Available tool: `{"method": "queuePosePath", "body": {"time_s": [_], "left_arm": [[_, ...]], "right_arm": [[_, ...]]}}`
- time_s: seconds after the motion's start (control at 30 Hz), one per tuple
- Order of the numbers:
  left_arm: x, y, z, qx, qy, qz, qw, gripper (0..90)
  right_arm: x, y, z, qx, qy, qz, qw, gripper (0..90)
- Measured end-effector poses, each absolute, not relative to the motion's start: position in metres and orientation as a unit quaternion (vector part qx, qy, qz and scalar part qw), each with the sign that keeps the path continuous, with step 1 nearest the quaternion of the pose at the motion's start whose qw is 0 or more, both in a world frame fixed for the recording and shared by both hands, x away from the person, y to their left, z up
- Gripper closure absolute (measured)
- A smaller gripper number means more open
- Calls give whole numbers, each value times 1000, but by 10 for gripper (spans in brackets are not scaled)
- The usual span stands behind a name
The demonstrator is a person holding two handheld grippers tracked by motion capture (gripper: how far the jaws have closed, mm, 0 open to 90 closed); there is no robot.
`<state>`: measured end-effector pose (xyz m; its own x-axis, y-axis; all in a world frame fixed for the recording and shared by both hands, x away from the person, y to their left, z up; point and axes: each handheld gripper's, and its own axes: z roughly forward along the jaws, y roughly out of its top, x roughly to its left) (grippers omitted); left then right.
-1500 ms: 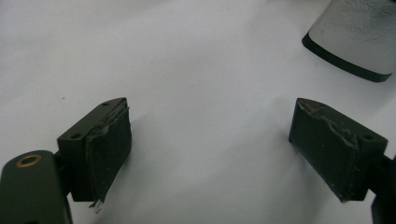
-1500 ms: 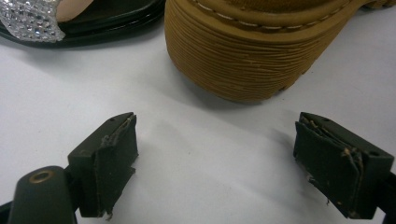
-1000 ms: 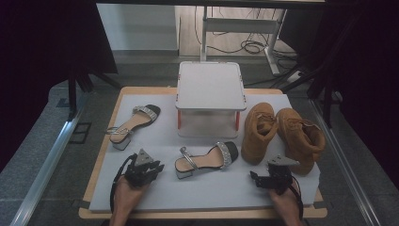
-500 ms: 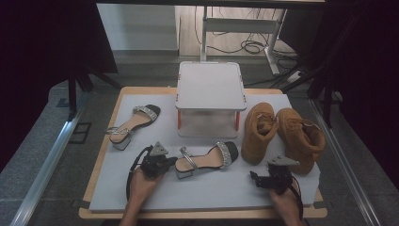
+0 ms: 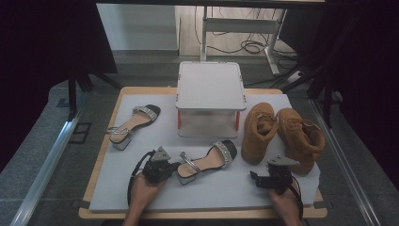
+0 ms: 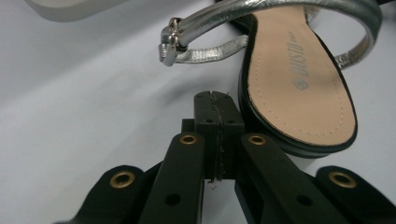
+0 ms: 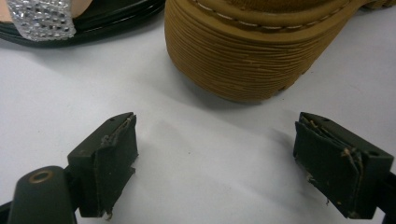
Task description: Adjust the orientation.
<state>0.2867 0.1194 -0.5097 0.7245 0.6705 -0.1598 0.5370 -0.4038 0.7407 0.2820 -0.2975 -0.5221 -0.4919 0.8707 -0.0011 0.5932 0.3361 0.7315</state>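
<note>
A silver-strapped sandal (image 5: 207, 162) with a tan insole lies at the middle front of the grey mat (image 5: 211, 190). My left gripper (image 5: 173, 165) sits at its heel end. In the left gripper view the jaws are pressed together with nothing between them, and the left gripper (image 6: 218, 105) lies close beside the black rim of the sandal (image 6: 299, 79). I cannot tell whether it touches. My right gripper (image 5: 254, 179) rests at the front right, and in its own view the right gripper (image 7: 215, 154) stands open and empty, facing the toe of a tan boot (image 7: 252, 51).
The matching sandal (image 5: 134, 123) lies at the mat's left. A white raised stand (image 5: 210, 87) is at the back middle. Two tan boots (image 5: 259, 129) (image 5: 301, 136) stand at the right. The wooden table edge (image 5: 202, 214) runs just behind my hands.
My left hand has slid right across the mat to the near sandal's heel. The right hand and all the shoes have stayed put.
</note>
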Motion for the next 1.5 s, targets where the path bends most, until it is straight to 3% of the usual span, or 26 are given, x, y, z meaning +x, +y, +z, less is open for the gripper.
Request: {"method": "queuePosePath", "body": {"time_s": [0.47, 0.97, 1.23, 1.5], "left_arm": [[257, 102, -511, 837, 347, 67, 417, 897], [256, 101, -512, 837, 350, 78, 412, 896], [251, 133, -510, 825, 381, 114, 401, 869], [250, 166, -508, 811, 415, 142, 388, 770]], "right_arm": [[282, -297, -522, 462, 792, 344, 202, 137], [282, -297, -522, 462, 792, 344, 202, 137], [282, -297, -522, 462, 792, 344, 202, 137], [282, -297, -522, 462, 792, 344, 203, 137]]}}
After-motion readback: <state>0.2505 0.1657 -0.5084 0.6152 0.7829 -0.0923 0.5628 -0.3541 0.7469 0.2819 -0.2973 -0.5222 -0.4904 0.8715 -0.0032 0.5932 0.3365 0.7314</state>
